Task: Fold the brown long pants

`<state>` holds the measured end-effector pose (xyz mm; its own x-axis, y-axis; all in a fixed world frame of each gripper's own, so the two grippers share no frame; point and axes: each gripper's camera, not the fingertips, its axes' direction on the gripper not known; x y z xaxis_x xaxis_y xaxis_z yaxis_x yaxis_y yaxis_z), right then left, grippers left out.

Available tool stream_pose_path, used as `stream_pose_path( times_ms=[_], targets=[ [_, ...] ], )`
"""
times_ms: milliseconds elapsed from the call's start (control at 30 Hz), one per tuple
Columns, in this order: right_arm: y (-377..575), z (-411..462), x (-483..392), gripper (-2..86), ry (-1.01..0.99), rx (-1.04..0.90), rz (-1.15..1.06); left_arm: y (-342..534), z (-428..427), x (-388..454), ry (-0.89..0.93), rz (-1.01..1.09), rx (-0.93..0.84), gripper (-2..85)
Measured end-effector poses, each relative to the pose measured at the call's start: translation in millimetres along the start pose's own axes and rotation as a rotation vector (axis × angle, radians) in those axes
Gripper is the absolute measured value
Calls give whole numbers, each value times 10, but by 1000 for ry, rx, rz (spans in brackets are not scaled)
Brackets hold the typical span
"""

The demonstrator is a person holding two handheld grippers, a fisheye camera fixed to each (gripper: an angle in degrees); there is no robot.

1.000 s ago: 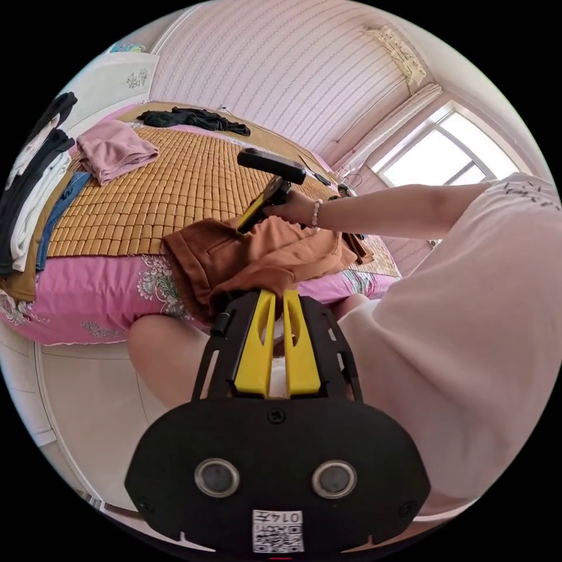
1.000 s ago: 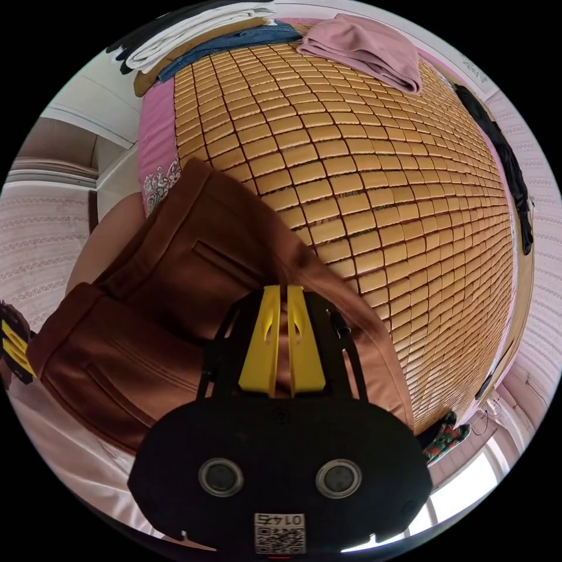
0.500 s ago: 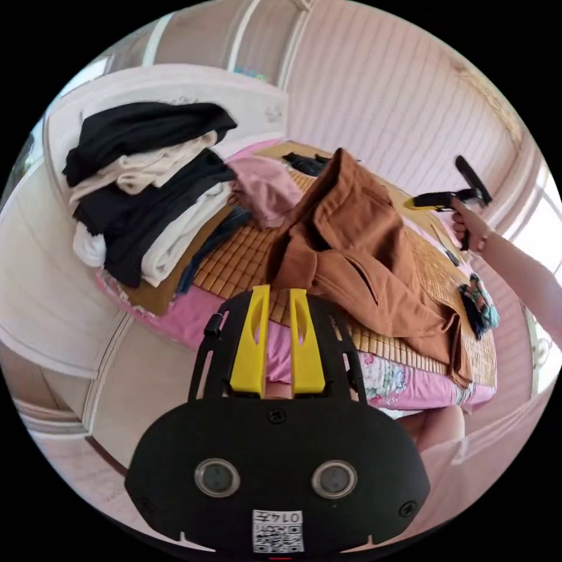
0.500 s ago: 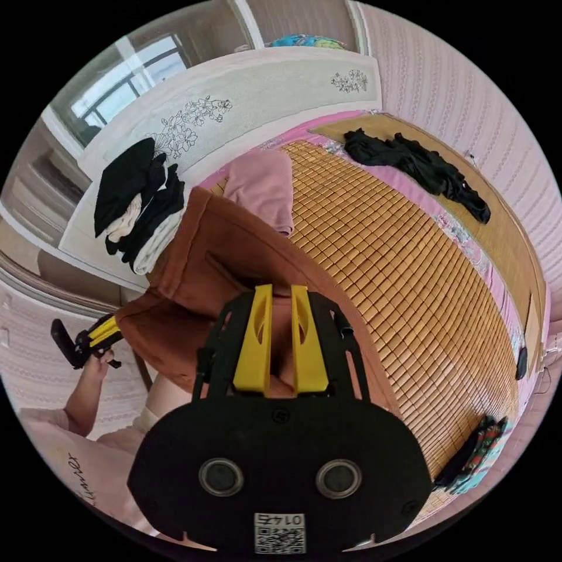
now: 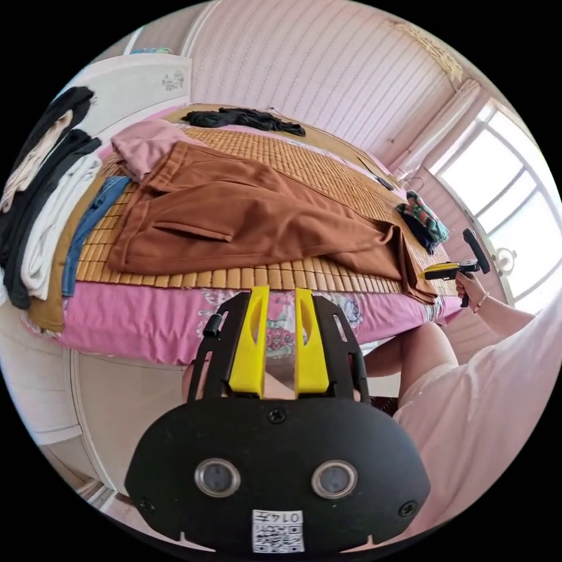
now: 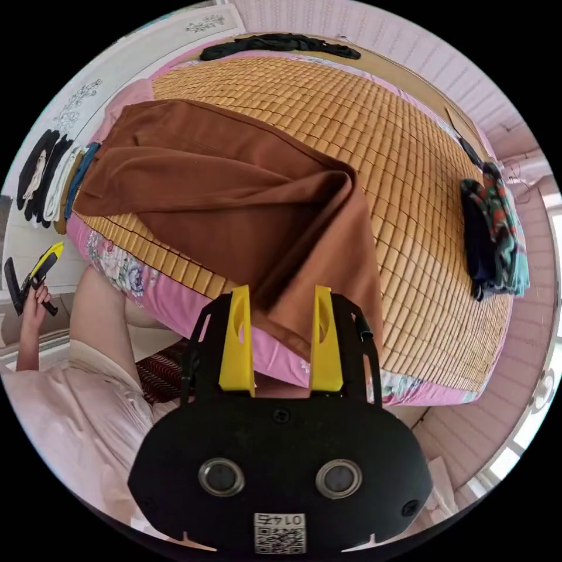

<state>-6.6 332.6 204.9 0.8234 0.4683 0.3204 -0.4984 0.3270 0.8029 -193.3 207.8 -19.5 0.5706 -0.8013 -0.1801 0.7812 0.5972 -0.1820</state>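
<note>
The brown pants (image 5: 234,219) lie spread long on the bed mat (image 6: 374,117), w/ leg ends near the edge, no fold made yet, & the left gripper (image 5: 280,293) & right gripper (image 6: 280,293) both hang open, holding nothing.

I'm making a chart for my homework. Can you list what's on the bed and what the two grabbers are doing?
pants: brown long pants spread along the bamboo mat, one leg end hanging over the bed edge
left gripper: jaws slightly apart, holding nothing, off the bed
right gripper: jaws open, holding nothing, near the leg end
other clothes: pink garment, black garment, colourful garment, stacked pile
</note>
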Motion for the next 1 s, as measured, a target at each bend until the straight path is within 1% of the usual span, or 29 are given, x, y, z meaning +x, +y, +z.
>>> stream_pose_path(
  times_ms=[67,100,233,267,333,367,433,500,533,600,667,700,767,800,833,900,933,967,1000],
  targets=[
    [208,23,156,179,-3,12,72,-208,156,224,7,82,-23,81],
    [295,14,204,181,-12,46,101,-359,256,370,11,136,-34,87],
    [281,123,103,170,-11,95,77,-934,565,808,17,263,-78,103],
    [260,162,74,155,-9,97,68,-1014,609,862,12,278,-85,105],
    [147,408,29,82,-5,37,56,-1295,809,1034,6,340,-142,106],
    [125,473,37,62,-17,21,55,-1353,856,1059,0,348,-158,106],
    [93,572,130,45,-54,15,78,-1536,1020,1101,-43,364,-233,103],
    [107,595,199,22,-52,11,71,-1631,1095,1127,-55,392,-280,99],
    [140,611,242,4,-55,18,56,-1678,1109,1151,-62,419,-290,95],
    [203,594,350,-1,-74,41,73,-1737,1107,1185,-82,430,-295,84],
    [268,515,487,1,-119,78,106,-1767,1081,1240,-94,445,-286,70],
    [313,451,559,6,-174,114,116,-1771,1068,1282,-95,457,-280,61],
    [369,398,572,16,-205,154,104,-1770,1049,1343,-112,477,-267,51],
    [384,406,526,49,-210,166,89,-1776,1035,1370,-116,488,-262,46],
    [374,461,453,106,-232,159,83,-1791,1018,1379,-114,485,-258,44],
    [299,632,279,150,-254,89,32,-1829,987,1365,-98,457,-255,44],
    [237,771,155,140,-209,23,-8,-1848,969,1357,-89,451,-249,45],
    [211,834,105,134,-177,-3,-23,-1855,959,1359,-88,453,-246,46],
    [170,916,57,85,-88,-30,-19,-1869,942,1370,-90,458,-241,48]
  ],
)
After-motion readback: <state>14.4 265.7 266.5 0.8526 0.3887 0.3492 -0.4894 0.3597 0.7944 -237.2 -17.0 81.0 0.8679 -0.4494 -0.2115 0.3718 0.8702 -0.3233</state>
